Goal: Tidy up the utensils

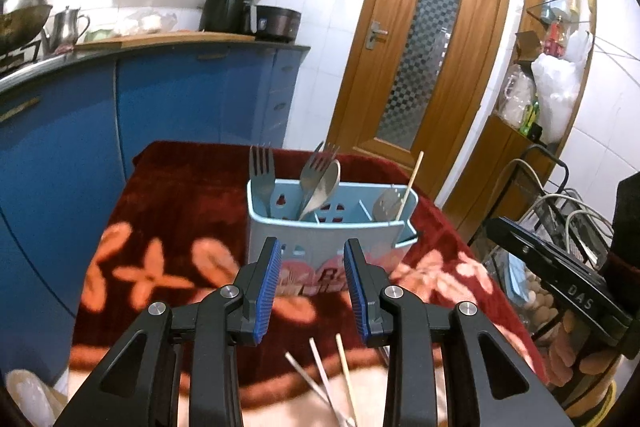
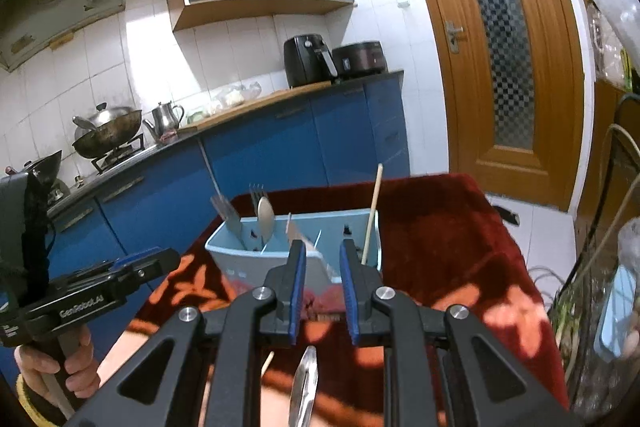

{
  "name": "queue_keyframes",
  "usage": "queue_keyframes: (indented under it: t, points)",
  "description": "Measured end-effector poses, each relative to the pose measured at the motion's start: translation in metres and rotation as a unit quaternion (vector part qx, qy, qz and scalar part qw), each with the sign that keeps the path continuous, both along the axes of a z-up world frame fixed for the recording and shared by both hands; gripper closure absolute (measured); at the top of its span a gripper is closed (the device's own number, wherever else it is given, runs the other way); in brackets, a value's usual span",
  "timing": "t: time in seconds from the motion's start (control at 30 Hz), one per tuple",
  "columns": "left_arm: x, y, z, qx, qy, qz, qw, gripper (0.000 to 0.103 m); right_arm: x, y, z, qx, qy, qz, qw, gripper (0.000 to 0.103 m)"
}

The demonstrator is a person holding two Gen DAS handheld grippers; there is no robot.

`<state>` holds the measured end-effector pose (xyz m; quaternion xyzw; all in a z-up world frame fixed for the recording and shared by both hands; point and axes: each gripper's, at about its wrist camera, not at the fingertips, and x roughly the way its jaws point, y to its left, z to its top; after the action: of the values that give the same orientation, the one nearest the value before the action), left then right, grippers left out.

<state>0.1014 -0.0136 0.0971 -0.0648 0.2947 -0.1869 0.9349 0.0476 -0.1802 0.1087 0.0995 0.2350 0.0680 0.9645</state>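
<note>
Standing upright in the blue caddy [image 1: 320, 227] on the desk [image 1: 180, 211], forks, spoon and one chopstick are sorted by compartment — both tongs, left [image 1: 310, 291] and right [image 2: 322, 293], spread and empty, hover above loose chopsticks [image 1: 332, 375] and spoon [image 2: 304, 383].

One blue caddy [image 1: 328, 239] here: two forks [image 1: 262, 167], two spoons [image 1: 326, 187], one chopstick [image 1: 408, 187] inside. Three chopsticks [image 1: 344, 375] and one spoon [image 2: 304, 387] on the desk.

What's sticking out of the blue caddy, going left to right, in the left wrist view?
Lone fork → fork and spoon leaning together → slotted spatula head → wooden chopstick, all in the blue caddy.
</note>
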Motion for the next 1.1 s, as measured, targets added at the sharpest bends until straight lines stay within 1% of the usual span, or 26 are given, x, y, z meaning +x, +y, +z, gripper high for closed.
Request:
queue_keyframes:
  t: [0.23,0.4,0.6,0.97,1.1]
  points:
    - [-0.017,0.001,-0.015,0.011,0.03,0.001,0.9995,0.07,-0.019,0.001,-0.013,0.008,0.039,0.007,0.999,0.083]
    - [-0.023,-0.001,-0.032,0.012,0.06,-0.005,0.9981,0.07,-0.029,0.004,-0.033,0.012,0.074,0.013,0.997,0.083]
    - [-0.028,-0.007,-0.052,0.026,0.091,-0.01,0.9955,0.07,-0.039,0.002,-0.052,0.02,0.1,0.009,0.995,0.082]
    - [-0.02,-0.024,-0.08,0.059,0.129,-0.024,0.9897,0.07,-0.047,-0.004,-0.083,0.033,0.138,0.0,0.99,0.079]
    - [-0.016,-0.031,-0.086,0.071,0.133,-0.029,0.9882,0.07,-0.045,-0.009,-0.093,0.036,0.15,-0.005,0.988,0.079]
